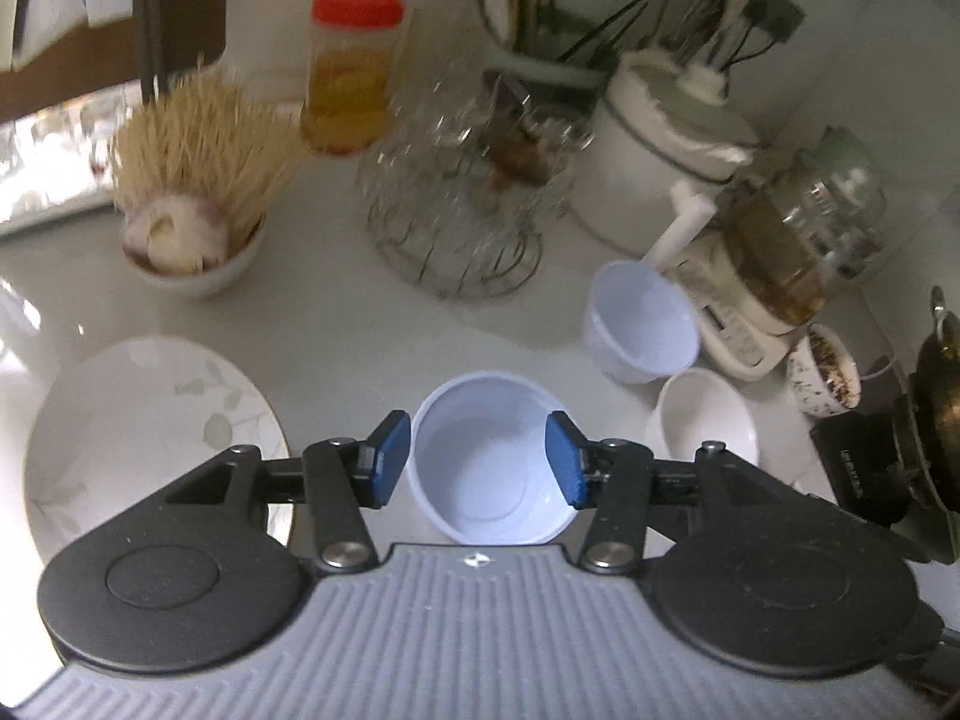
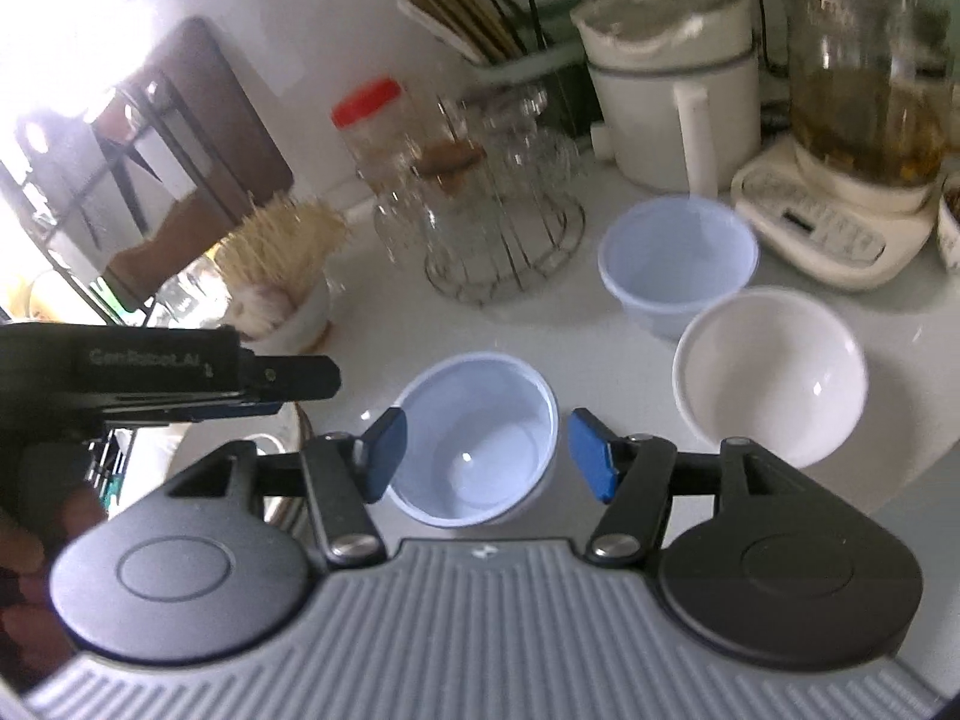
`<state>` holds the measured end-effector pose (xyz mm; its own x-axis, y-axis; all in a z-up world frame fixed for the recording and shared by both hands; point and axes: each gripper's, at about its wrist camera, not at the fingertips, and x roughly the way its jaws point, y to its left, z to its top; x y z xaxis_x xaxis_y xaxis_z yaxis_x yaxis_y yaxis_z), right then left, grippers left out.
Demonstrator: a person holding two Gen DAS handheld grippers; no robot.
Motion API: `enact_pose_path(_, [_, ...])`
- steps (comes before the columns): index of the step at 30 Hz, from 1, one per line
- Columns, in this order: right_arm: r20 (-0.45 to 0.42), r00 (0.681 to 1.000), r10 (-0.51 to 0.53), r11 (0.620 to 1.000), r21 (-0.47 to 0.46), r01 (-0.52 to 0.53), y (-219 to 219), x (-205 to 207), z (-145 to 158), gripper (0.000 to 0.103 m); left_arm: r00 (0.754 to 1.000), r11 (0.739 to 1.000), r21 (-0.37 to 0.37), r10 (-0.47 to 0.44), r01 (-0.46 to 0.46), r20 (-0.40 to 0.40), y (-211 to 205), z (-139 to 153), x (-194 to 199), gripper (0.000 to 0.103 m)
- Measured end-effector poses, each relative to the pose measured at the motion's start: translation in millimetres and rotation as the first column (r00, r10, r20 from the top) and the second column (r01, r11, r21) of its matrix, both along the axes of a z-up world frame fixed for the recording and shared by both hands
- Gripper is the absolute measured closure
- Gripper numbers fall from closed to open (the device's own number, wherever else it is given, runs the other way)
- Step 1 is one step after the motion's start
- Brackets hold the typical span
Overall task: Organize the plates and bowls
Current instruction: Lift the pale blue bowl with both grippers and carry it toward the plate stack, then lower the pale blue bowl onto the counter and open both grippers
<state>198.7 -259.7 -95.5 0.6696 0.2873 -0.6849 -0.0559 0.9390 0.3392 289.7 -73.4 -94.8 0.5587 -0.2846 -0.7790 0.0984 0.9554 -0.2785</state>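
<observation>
A pale blue bowl (image 1: 489, 459) stands upright on the white counter, seen between the blue pads of my open left gripper (image 1: 478, 459). The same bowl (image 2: 474, 438) lies between the pads of my open right gripper (image 2: 483, 456), which hangs above it. A second pale blue bowl (image 1: 639, 321) (image 2: 678, 258) and a white bowl (image 1: 705, 420) (image 2: 771, 375) stand to the right. A white leaf-patterned plate (image 1: 150, 438) lies at the left. The left gripper's black body (image 2: 150, 372) shows in the right wrist view.
A wire rack of glasses (image 1: 468, 204) (image 2: 498, 210), a bowl of toothpicks (image 1: 192, 192) (image 2: 282, 276), a red-lidded jar (image 1: 354, 72), a white pot (image 1: 654, 150) (image 2: 672, 84), a glass kettle on its base (image 2: 864, 138) and a small patterned cup (image 1: 825, 375) crowd the back.
</observation>
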Motion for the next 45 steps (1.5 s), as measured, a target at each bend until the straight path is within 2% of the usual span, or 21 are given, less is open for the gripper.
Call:
enact_pose_path(11, [0.080, 0.996, 0.043, 0.999, -0.020, -0.041, -5.5, -16.4, 43.8, 0.041, 0.998, 0.999, -0.024, 0.044, -0.043, 0.047, 4.2, 40.4, -34.7, 0.046])
enact_pose_path(18, [0.104, 0.995, 0.000, 1.000, -0.020, 0.002, -0.5, -30.6, 62.7, 0.041, 0.998, 0.999, -0.040, 0.020, -0.018, 0.066, 13.9, 53.2, -49.0, 0.045])
enact_pose_path(32, [0.145, 0.971, -0.192, 0.978, -0.058, 0.202, 21.7, -67.6, 83.6, 0.041, 0.983, 0.983, -0.083, -0.154, 0.162, 0.098, 35.3, 59.9, -57.4, 0.044])
enact_pose_path(38, [0.143, 0.955, -0.258, 0.958, -0.089, 0.272, 16.1, -82.9, 83.6, 0.041, 0.970, 0.966, -0.110, -0.225, 0.234, 0.093, 22.8, 55.0, -51.3, 0.044])
enact_pose_path(45, [0.096, 0.947, -0.306, 0.943, -0.101, 0.316, 2.2, -83.0, 69.5, 0.041, 0.956, 0.950, -0.115, -0.284, 0.290, 0.070, 0.4, 43.7, -37.5, 0.044])
